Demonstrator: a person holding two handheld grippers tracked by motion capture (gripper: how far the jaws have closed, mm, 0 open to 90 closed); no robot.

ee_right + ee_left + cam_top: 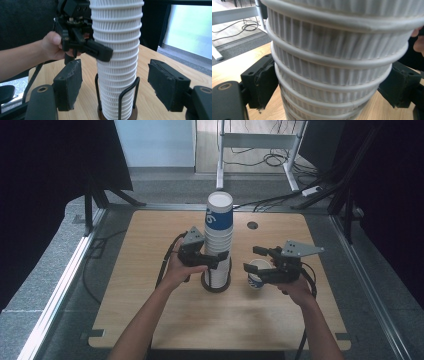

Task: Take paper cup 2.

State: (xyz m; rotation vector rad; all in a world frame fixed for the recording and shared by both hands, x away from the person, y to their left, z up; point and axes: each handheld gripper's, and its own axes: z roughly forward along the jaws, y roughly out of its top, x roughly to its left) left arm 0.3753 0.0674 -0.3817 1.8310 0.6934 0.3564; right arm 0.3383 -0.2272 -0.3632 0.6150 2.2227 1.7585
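High view: left hand-held gripper point(215, 261) clamps cup stack point(218, 237), seemingly firm.

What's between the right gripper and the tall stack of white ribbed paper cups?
No loose thing. The left gripper clamps the stack at mid-height, one jaw across its facing side; a black wire holder rings its base.

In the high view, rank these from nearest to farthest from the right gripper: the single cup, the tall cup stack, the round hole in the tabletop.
From the right gripper:
1. Single cup, directly under its jaws, at the table's right.
2. Tall cup stack, to its left at the table's middle, gripped by the left gripper.
3. Round hole, farther back, near the table's far edge.
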